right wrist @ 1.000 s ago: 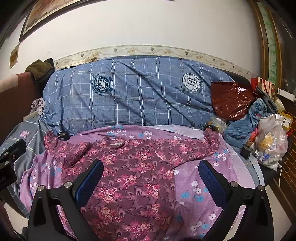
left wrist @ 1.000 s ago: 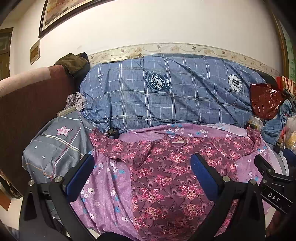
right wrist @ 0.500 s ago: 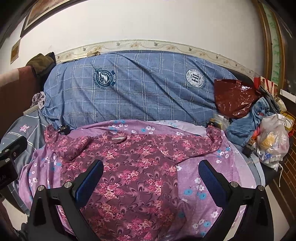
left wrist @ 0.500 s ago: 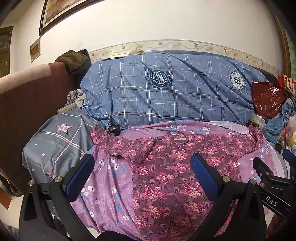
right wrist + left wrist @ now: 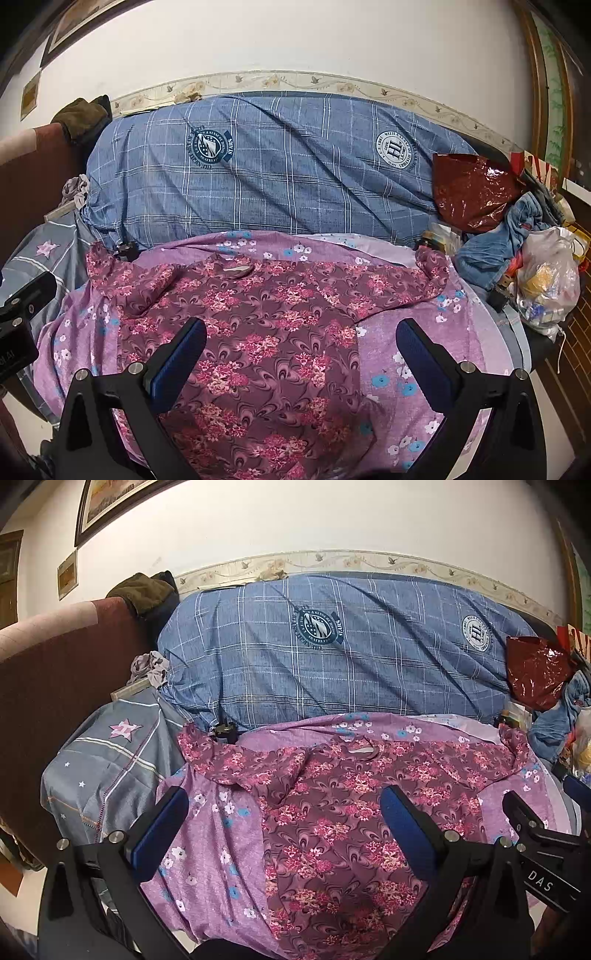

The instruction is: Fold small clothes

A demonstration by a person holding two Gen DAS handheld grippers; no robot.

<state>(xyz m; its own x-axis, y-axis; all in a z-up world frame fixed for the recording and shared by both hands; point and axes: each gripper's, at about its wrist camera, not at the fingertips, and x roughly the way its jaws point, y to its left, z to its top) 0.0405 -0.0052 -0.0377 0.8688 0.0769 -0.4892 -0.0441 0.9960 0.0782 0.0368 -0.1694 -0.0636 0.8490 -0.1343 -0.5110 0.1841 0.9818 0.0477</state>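
A maroon floral shirt [image 5: 332, 812] [image 5: 266, 325] lies spread flat on a purple flowered sheet [image 5: 207, 849] [image 5: 417, 354], collar toward the wall and both sleeves stretched out sideways. My left gripper [image 5: 282, 812] hovers open above the shirt's left half, blue pads wide apart with nothing between them. Over the shirt's lower middle and right edge my right gripper [image 5: 301, 345] is open too, and it holds nothing. The other gripper's body shows at the edge of each view.
A big blue plaid bundle [image 5: 332, 650] lies behind the shirt along the wall. A grey star-print pillow [image 5: 107, 768] sits at the left. At the right are a red plastic bag [image 5: 472, 192], blue clothes [image 5: 509, 236] and a clear bag of items [image 5: 546, 280].
Both views have shifted slightly, the scene sliding a little down and right. The shirt lies as before and both grippers stay open.
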